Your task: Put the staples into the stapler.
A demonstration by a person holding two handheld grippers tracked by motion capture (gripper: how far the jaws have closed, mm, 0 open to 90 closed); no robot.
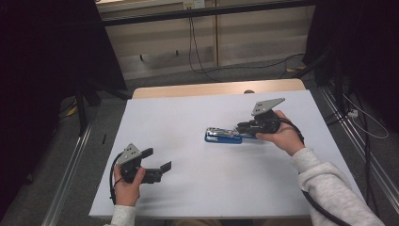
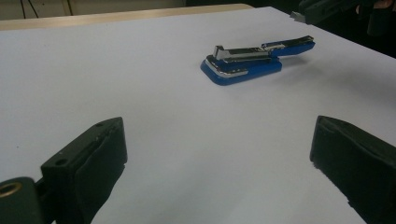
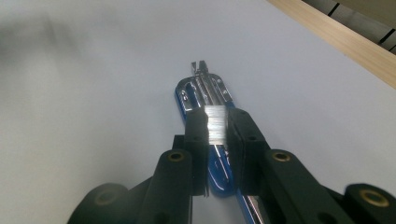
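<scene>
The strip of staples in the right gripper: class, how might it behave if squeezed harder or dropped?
The strip of staples looks thin and shiny, so probably light and slippery between the right gripper pads. Being many joined pieces, it may snap apart.

- A blue stapler (image 1: 223, 135) lay right of centre on the white surface (image 1: 188, 117).
- The right tongs (image 1: 241, 129) met its near end, the hand (image 1: 282, 134) behind them.
- The left tongs (image 1: 157, 160) rested at the near left, jaws apart, well away from the stapler.
- Cables trailed across the floor beyond.
</scene>
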